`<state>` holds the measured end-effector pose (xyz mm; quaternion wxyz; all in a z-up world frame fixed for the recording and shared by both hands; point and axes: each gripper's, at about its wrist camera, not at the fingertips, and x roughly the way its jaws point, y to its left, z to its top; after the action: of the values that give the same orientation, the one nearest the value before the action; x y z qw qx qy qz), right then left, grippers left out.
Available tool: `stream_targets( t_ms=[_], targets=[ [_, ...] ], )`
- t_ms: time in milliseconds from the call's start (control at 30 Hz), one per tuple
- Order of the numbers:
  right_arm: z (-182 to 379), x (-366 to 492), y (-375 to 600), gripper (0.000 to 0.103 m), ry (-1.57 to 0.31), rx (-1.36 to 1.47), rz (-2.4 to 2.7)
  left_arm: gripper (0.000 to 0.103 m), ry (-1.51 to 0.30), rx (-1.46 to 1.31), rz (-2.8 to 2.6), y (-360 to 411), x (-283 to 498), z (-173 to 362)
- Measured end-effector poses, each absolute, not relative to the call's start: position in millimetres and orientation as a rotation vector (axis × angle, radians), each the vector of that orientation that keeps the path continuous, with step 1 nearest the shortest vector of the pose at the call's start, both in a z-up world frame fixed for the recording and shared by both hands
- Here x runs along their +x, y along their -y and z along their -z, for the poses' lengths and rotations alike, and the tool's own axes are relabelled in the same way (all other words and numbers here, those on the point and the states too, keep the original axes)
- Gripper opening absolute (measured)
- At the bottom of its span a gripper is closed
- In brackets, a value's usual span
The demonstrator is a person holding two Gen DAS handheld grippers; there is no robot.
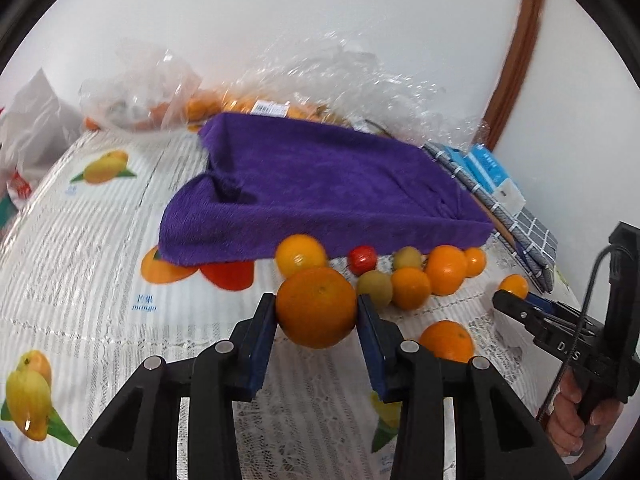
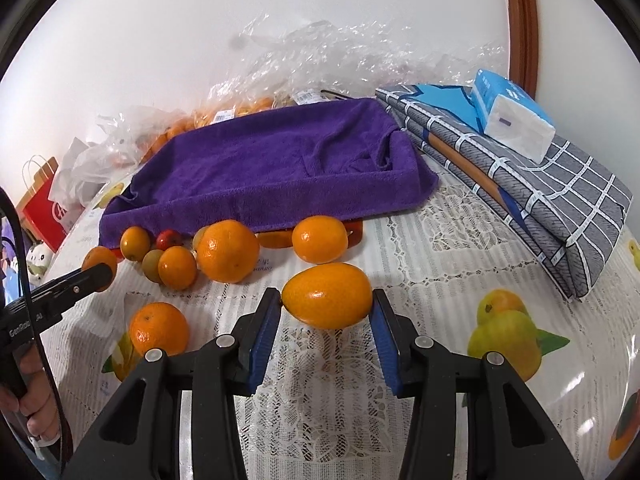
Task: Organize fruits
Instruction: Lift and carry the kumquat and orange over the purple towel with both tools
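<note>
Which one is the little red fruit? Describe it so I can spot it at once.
Find the purple towel draped over the tray mid-table. Along its near edge lies a cluster of loose fruit; the red fruit sits right against the towel, between a yellow-orange fruit and a greenish one. It is the only red, glossy piece, smaller than the oranges.

My fingers (image 1: 370,316): black with blue pads. Orange (image 1: 316,307) deep orange; oval fruit (image 2: 327,295) yellow-orange. Towel (image 2: 276,164) purple. Surface (image 2: 440,240) white lace with printed fruit. Folded cloth (image 2: 560,208) grey with white checks. Small fruit (image 1: 362,259) red.
</note>
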<state>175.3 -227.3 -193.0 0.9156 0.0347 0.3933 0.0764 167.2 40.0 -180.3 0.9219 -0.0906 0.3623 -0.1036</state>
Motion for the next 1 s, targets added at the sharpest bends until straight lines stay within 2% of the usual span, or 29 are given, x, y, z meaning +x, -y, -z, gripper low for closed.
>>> stream_targets(
  t_ms=[400, 800, 1000],
  targets=[
    [186.4, 176.5, 233.2, 0.045, -0.816, 0.101, -0.133, 0.038, -0.697, -0.236, 0.215, -48.9, 164.6, 171.1],
    [103.4, 218.9, 219.5, 0.045, -0.644, -0.007, -0.108, 0.038, -0.585, -0.196, 0.114, -65.6, 197.2, 89.6],
    [84.2, 264.8, 210.8, 0.045, -0.604, 0.017, -0.132, 0.038, -0.541, -0.229, 0.039, -62.1, 245.7, 77.9]
  ],
)
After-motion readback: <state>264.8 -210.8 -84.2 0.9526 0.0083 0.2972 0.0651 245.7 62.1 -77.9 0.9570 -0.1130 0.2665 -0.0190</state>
